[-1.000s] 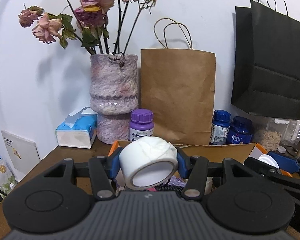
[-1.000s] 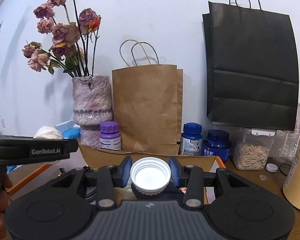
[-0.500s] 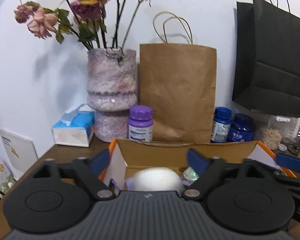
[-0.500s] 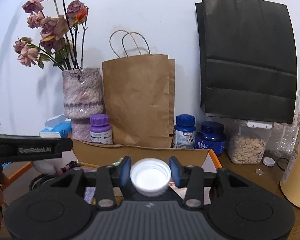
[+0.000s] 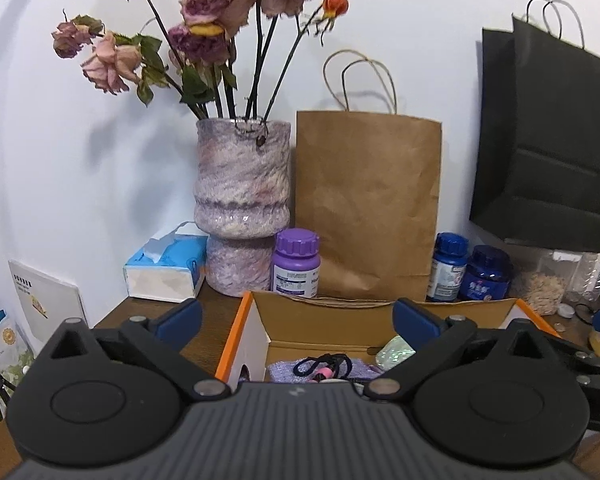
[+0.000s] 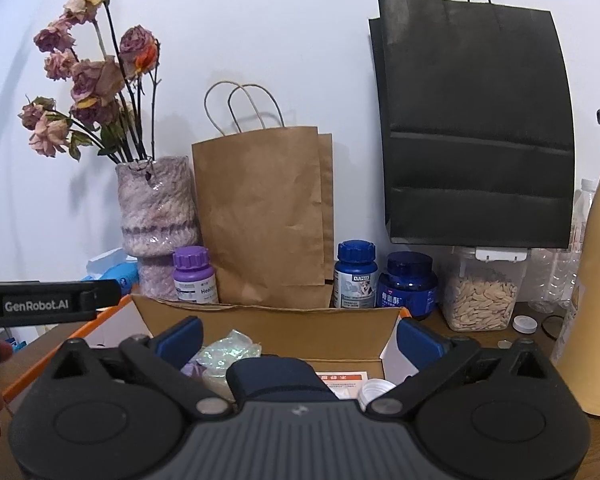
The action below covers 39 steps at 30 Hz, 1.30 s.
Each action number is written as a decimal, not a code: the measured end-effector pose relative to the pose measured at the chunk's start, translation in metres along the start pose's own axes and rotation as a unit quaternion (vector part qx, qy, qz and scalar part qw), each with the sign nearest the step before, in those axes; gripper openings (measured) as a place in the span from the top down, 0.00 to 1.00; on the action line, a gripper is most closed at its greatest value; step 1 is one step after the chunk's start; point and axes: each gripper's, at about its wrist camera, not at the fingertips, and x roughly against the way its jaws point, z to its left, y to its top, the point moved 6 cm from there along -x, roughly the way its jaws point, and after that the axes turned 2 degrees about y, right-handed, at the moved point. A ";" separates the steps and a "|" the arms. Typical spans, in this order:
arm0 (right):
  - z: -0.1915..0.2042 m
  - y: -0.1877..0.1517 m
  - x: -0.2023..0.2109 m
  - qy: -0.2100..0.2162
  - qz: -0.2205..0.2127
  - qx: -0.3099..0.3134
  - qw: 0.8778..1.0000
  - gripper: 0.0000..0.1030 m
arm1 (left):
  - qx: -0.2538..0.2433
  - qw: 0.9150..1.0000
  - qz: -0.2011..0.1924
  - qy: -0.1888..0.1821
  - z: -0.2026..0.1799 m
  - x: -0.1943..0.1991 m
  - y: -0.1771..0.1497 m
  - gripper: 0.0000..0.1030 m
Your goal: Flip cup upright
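White cup: not in sight in my left view; a white ribbed rim [image 6: 374, 390] shows low in the cardboard box [image 6: 268, 326], just inside my right gripper [image 6: 300, 338], can't tell if it's the cup or a cap, or which way up. Both grippers have just been opening: a second back each pinched a white item, now left gripper [image 5: 298, 320] and right stand fully spread, nothing between the pads. I judge both pieces dropped in the box; upright unconfirmed. Box also holds: purple cloth [image 5: 320, 370] with black cord [image 5: 324, 362], iridescent wrapper [image 6: 230, 350], dark blue object [image 6: 276, 376], orange-printed card [image 6: 342, 380]. Behind box: purple-capped bottle [image 5: 296, 266], brown bag [image 5: 366, 208].
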 end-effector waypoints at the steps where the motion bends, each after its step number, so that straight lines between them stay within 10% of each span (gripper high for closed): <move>1: 0.000 0.001 0.003 -0.001 -0.001 0.000 1.000 0.00 | 0.002 1.000 -0.001 -0.003 0.001 0.005 0.001 0.00; 39: 0.013 -0.066 0.185 0.017 0.069 -0.016 0.997 0.00 | -0.008 0.997 0.070 -0.038 0.025 0.187 -0.085 0.00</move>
